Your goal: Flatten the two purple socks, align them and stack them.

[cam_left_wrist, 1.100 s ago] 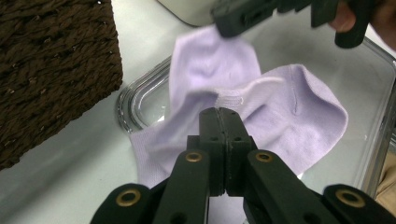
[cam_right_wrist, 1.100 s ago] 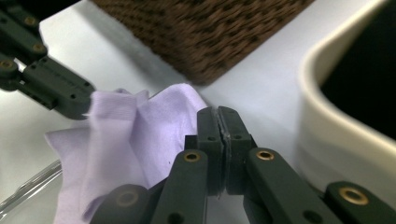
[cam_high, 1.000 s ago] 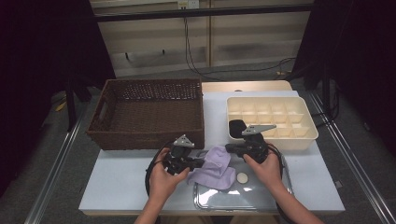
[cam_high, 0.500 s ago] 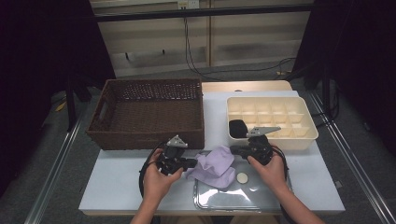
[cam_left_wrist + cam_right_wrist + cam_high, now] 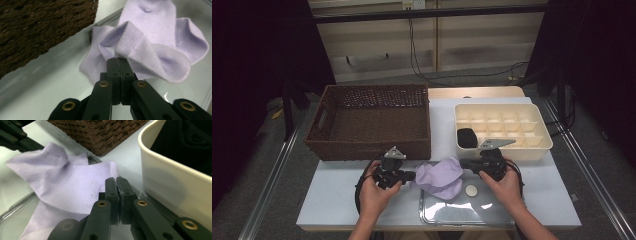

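Over the clear tray point(image 5: 462, 212), both grippers, left point(image 5: 412, 175) and right point(image 5: 463, 163), pinch the lilac sock point(image 5: 439, 175) by thin edges; fabric may slip free under tension

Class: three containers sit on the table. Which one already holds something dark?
The cream divided box: a black bundle fills its near-left compartment. The wicker basket and clear tray don't.
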Motion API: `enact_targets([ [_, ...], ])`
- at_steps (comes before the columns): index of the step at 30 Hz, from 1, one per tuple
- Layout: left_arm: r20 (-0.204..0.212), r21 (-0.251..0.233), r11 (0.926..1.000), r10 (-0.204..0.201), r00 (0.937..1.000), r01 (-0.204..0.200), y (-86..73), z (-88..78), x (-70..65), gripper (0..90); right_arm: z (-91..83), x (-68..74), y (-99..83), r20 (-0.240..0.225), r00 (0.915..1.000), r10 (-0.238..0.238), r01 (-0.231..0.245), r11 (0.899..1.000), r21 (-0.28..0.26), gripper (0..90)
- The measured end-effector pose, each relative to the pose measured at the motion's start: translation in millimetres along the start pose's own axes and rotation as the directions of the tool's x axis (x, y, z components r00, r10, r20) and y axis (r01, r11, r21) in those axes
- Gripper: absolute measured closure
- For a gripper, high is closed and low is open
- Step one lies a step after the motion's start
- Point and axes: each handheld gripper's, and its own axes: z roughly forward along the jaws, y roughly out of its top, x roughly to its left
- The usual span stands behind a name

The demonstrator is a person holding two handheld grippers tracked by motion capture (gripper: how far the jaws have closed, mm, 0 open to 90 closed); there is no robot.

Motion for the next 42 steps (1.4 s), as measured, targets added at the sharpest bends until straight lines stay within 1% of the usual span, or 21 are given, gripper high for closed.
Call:
enact_targets([
  [2, -0.006, 0.001, 1.0, 0.001, 1.0, -0.001, -0.7, 0.1, 1.2, 90.0, -1.8, 1.3, -1.1, -0.001, 1.0, -0.004, 0.004, 1.0, -0.003, 88.6],
  [5, -0.006, 0.006, 0.9998, -0.017, 0.9998, 0.017, -3.9, 2.4, 4.4, 90.0, -4.3, 2.0, -3.4, 0.004, 1.0, -0.001, 0.001, 1.0, 0.0, 88.6],
  [6, -0.006, 0.02, 0.9998, -0.01, 0.9999, 0.01, -4.3, 3.0, 4.8, 90.0, -5.2, 2.3, -4.5, 0.006, 1.0, 0.002, -0.002, 1.0, 0.002, 88.5],
  [10, 0.001, 0.015, 0.9997, -0.019, 0.9998, 0.019, -4.4, 5.5, 4.4, 90.0, -5.9, 3.8, -8.8, 0.004, 1.0, 0.005, -0.005, 1.0, 0.012, 88.2],
  [11, 0.013, 0.009, 0.9996, -0.028, 0.9995, 0.028, -3.4, 5.6, 4.0, 89.4, -6.6, 4.8, -11.3, 0.005, 1.0, -0.001, 0.001, 1.0, 0.02, 87.9],
  [15, 0.025, -0.024, 0.9989, -0.04, 0.9989, 0.04, -2.0, 5.4, 2.9, 77.5, -7.8, 5.4, -14.1, 0.009, 1.0, -0.002, 0.001, 1.0, 0.024, 86.9],
  [18, 0.032, -0.035, 0.9983, -0.046, 0.9984, 0.047, -1.3, 4.2, 3.4, 72.1, -7.8, 5.6, -14.9, 0.014, 0.9999, -0.005, 0.005, 0.999, 0.032, 85.3],
  [20, 0.02, -0.052, 0.9975, -0.048, 0.9987, 0.049, -1.5, 4.1, 4.3, 67.0, -7.3, 5.5, -15.5, 0.018, 0.9998, -0.01, 0.009, 1.0, 0.03, 84.0],
  [22, 0.007, -0.058, 0.9968, -0.055, 0.9985, 0.055, -2.1, 3.8, 5.9, 67.6, -8.1, 5.9, -13.5, 0.027, 0.9996, -0.008, 0.008, 1.0, 0.014, 78.5],
  [23, -0.008, -0.062, 0.9965, -0.057, 0.9983, 0.056, -3.2, 3.3, 8.7, 66.6, -8.6, 6.0, -12.1, 0.029, 0.9995, -0.009, 0.009, 1.0, 0.006, 77.4],
  [24, -0.008, -0.062, 0.9965, -0.057, 0.9983, 0.056, -3.2, 3.3, 8.7, 65.4, -8.6, 6.0, -12.1, 0.029, 0.9995, -0.009, 0.009, 1.0, 0.006, 77.4],
  [25, -0.034, -0.054, 0.9972, -0.053, 0.998, 0.051, -3.7, 3.4, 10.9, 65.4, -10.0, 8.5, -8.6, 0.028, 0.9993, -0.023, 0.023, 1.0, -0.006, 74.3],
  [28, -0.047, -0.063, 0.9967, -0.055, 0.9974, 0.052, -4.6, 4.2, 13.6, 62.8, -9.9, 12.7, -5.6, 0.03, 0.9989, -0.038, 0.038, 0.999, -0.014, 70.8],
  [29, -0.05, -0.052, 0.997, -0.06, 0.997, 0.057, -5.6, 6.7, 15.5, 62.0, -7.4, 17.2, -3.8, 0.021, 0.9982, -0.056, 0.056, 0.998, -0.008, 68.5],
  [30, -0.054, -0.049, 0.997, -0.063, 0.9966, 0.06, -6.5, 8.0, 16.8, 62.0, -5.3, 19.4, -3.5, 0.02, 0.9967, -0.079, 0.079, 0.997, -0.002, 66.1],
  [33, -0.044, -0.037, 0.9971, -0.068, 0.9967, 0.067, -9.1, 13.8, 18.0, 61.8, 1.7, 26.8, -4.9, 0.0, 0.9941, -0.109, 0.109, 0.994, 0.032, 63.2],
  [34, -0.046, -0.029, 0.9979, -0.059, 0.9972, 0.058, -9.6, 16.1, 17.8, 61.8, 4.8, 28.5, -5.9, -0.008, 0.9922, -0.124, 0.124, 0.991, 0.043, 62.7],
  [36, -0.045, -0.013, 0.9983, -0.058, 0.9973, 0.057, -9.7, 17.9, 17.5, 65.8, 10.7, 31.0, -8.2, -0.001, 0.9874, -0.158, 0.158, 0.984, 0.081, 61.2],
  [38, -0.057, -0.007, 0.999, -0.045, 0.9973, 0.045, -10.1, 19.4, 16.1, 67.0, 13.2, 31.5, -9.8, 0.005, 0.9854, -0.17, 0.169, 0.981, 0.096, 61.2],
  [39, -0.058, 0.003, 0.9993, -0.038, 0.9976, 0.038, -9.6, 19.6, 14.7, 71.8, 18.0, 30.5, -13.1, 0.012, 0.9818, -0.189, 0.187, 0.976, 0.115, 61.1],
  [42, -0.073, 0.012, 0.9994, -0.033, 0.9968, 0.034, -9.8, 19.8, 13.6, 82.5, 19.2, 29.9, -13.3, 0.014, 0.9817, -0.19, 0.187, 0.976, 0.108, 65.0],
])
